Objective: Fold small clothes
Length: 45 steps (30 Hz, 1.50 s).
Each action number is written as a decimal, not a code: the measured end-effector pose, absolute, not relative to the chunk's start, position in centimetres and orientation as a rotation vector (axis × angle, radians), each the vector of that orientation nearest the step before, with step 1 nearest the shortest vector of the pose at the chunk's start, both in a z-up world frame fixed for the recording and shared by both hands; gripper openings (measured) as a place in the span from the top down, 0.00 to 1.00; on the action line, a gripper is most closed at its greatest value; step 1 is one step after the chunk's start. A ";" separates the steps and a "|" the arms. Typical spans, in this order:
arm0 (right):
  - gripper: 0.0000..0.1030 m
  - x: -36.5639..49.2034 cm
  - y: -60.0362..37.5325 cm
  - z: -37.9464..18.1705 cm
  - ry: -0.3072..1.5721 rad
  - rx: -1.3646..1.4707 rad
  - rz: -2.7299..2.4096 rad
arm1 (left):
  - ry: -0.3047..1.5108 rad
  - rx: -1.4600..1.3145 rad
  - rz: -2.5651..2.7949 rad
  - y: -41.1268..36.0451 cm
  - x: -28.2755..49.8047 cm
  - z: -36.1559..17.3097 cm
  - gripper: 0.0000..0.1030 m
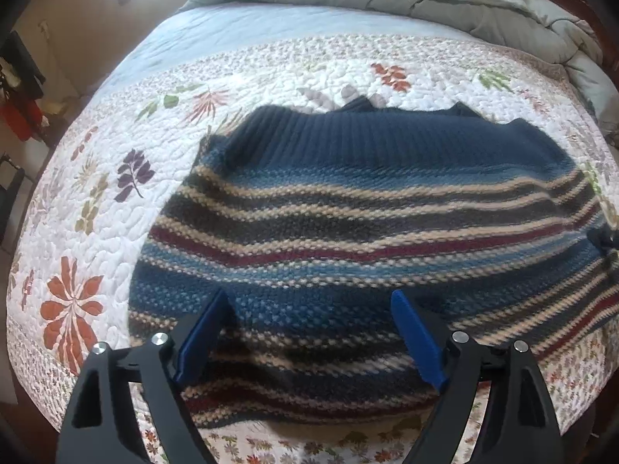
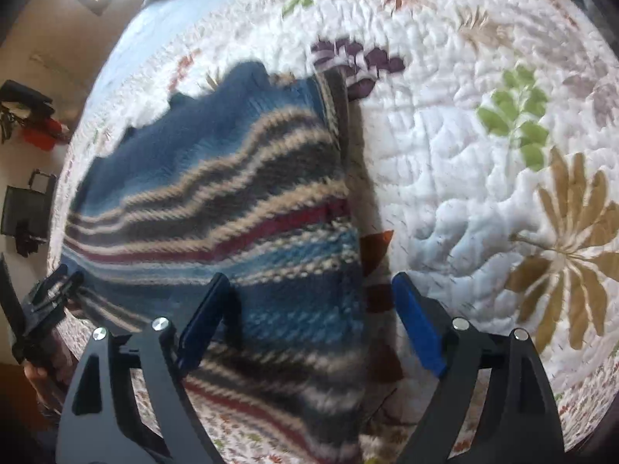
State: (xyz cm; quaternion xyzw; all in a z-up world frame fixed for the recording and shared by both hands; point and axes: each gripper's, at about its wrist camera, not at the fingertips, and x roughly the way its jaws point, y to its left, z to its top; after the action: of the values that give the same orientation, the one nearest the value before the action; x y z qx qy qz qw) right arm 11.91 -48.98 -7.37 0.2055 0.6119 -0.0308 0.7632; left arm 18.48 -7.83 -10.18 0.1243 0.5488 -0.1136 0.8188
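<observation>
Both my wrist cameras look steeply down, close over the bed. Both views share the striped sweater, the right view at its edge.

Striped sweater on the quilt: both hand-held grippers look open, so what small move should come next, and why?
Probably lower the right hand-held gripper onto the striped sweater at its right edge and pinch it for the next fold. Both it and the left hand-held gripper stand open and empty above the knit, which lies spread on the quilt, and that edge sits between the right one's fingers.
</observation>
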 end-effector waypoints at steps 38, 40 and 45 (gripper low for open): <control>0.79 17.3 -32.1 6.1 1.183 0.363 0.025 | 1.171 0.061 -0.356 0.3 20.8 -9.8 0.06; 0.79 18.1 -29.9 6.7 1.178 0.358 0.048 | 1.194 0.042 -0.349 2.1 21.1 -10.3 0.06; 0.79 20.6 -23.8 5.9 1.206 0.309 0.079 | 1.222 -0.060 -0.311 5.5 22.4 -10.8 0.06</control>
State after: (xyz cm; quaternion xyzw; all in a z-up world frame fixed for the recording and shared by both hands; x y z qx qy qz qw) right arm 20.60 -23.83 5.93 0.1445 0.5646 0.0372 0.8118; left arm 22.37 5.54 -10.83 -0.0280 0.5713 -0.1455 0.8072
